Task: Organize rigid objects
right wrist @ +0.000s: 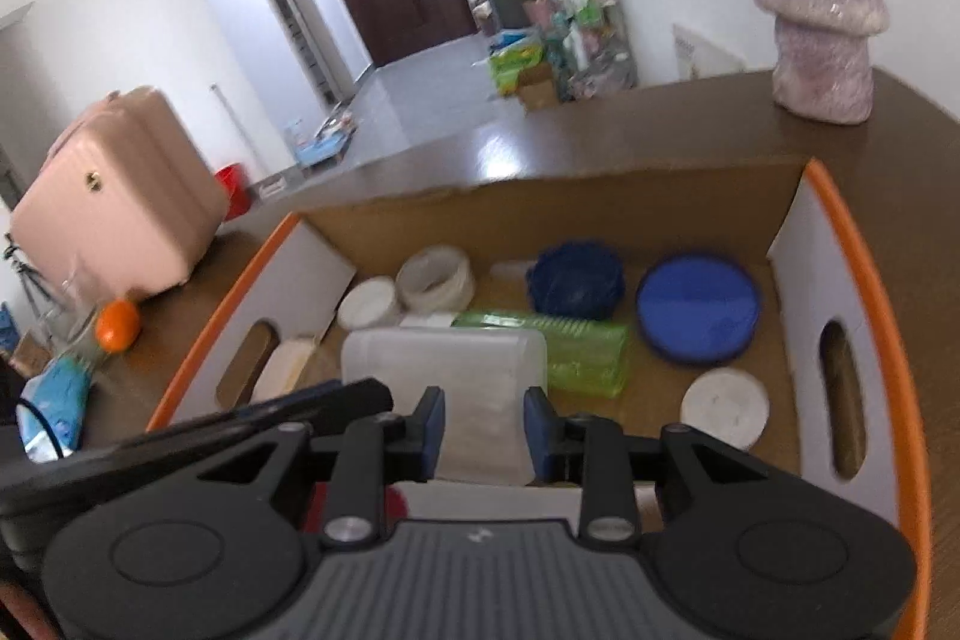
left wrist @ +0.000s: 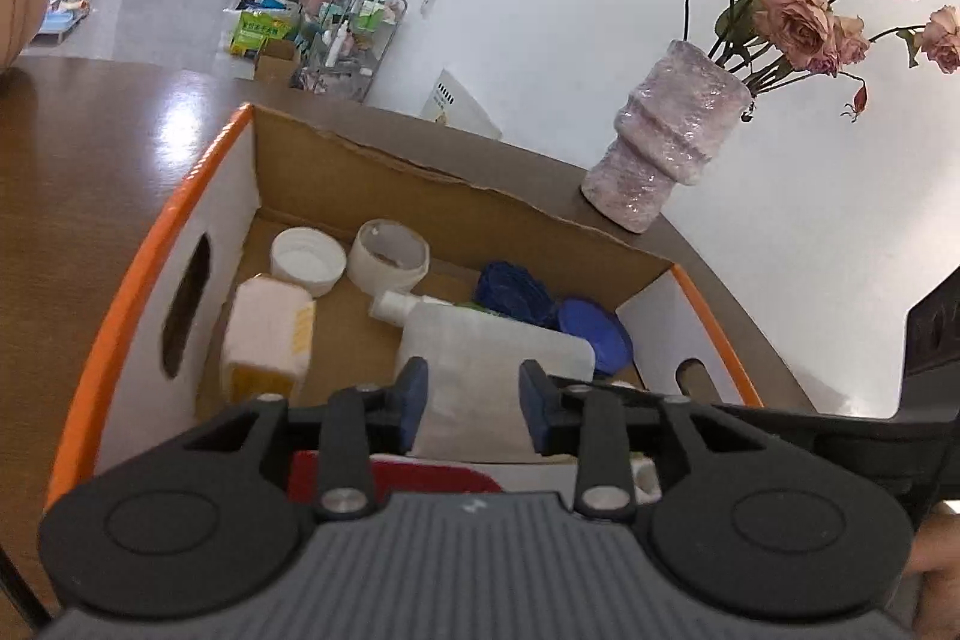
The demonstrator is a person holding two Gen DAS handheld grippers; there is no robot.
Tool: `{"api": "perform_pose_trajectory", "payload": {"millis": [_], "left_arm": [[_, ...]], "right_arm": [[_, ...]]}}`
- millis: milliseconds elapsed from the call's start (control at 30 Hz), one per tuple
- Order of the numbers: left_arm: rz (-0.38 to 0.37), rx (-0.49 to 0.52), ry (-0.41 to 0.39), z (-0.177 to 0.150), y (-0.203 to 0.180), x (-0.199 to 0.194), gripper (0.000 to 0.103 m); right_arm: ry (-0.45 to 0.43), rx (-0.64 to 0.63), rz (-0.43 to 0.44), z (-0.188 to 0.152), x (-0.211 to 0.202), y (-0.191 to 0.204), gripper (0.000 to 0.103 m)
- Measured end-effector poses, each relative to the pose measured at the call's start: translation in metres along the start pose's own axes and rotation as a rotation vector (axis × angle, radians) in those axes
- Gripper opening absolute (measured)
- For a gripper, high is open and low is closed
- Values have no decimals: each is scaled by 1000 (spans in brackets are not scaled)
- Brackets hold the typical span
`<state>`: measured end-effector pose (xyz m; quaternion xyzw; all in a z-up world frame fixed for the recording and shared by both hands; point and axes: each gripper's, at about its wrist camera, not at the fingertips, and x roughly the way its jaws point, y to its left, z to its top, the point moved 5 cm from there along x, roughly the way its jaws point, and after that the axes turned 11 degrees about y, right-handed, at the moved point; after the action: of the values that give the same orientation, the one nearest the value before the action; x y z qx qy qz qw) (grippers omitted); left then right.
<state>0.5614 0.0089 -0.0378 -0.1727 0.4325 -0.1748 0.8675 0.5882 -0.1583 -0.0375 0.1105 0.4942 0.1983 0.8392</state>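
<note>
An orange-rimmed cardboard box (left wrist: 150,244) (right wrist: 864,268) sits on the brown table and holds several items. A white spout pouch (left wrist: 480,340) (right wrist: 444,370) lies in its middle. My left gripper (left wrist: 474,391) hovers over the pouch's near end, fingers apart; the pouch is wider than the gap and shows through it. My right gripper (right wrist: 485,427) hangs beside it over the same pouch, also with a gap. Also in the box are a tape roll (right wrist: 435,277), a blue lid (right wrist: 699,307), a crumpled blue bowl (right wrist: 576,277) and a green case (right wrist: 582,349).
A white jar lid (left wrist: 308,259) and a pale carton (left wrist: 270,340) lie at the box's left, a white disc (right wrist: 726,409) at its right. A pink vase (left wrist: 666,148) with roses stands behind the box. An orange (right wrist: 117,325) and a pink suitcase (right wrist: 114,196) are left of it.
</note>
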Motion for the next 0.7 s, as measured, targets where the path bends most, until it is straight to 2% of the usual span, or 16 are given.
{"api": "perform_pose_trajectory", "payload": {"millis": [100,200,267,300,367,467,533,700], "left_arm": [[33,4,-16,3,2,-11,36],[64,-18,-27,7,5,-25,44],[81,-19,-35,9,4,-37,48],[99,-9,-44,9,2,-46,49],[131,17,-61,8,-1,-62,59],[187,72,-84,4,-10,-89,67],[215,126,-105,-2,-18,-107,75],[293,234,-175,-25,-35,-143,91]], "right_arm": [[18,9,45,2,3,7,29],[22,54,103,6,4,10,29],[3,70,104,6,-5,13,29],[-23,50,80,5,-14,16,30],[-66,13,34,2,-34,20,37],[-93,-21,-1,-5,-68,20,43],[-122,-51,-56,-15,-92,18,49],[-239,-136,-243,-51,-149,7,74]]}}
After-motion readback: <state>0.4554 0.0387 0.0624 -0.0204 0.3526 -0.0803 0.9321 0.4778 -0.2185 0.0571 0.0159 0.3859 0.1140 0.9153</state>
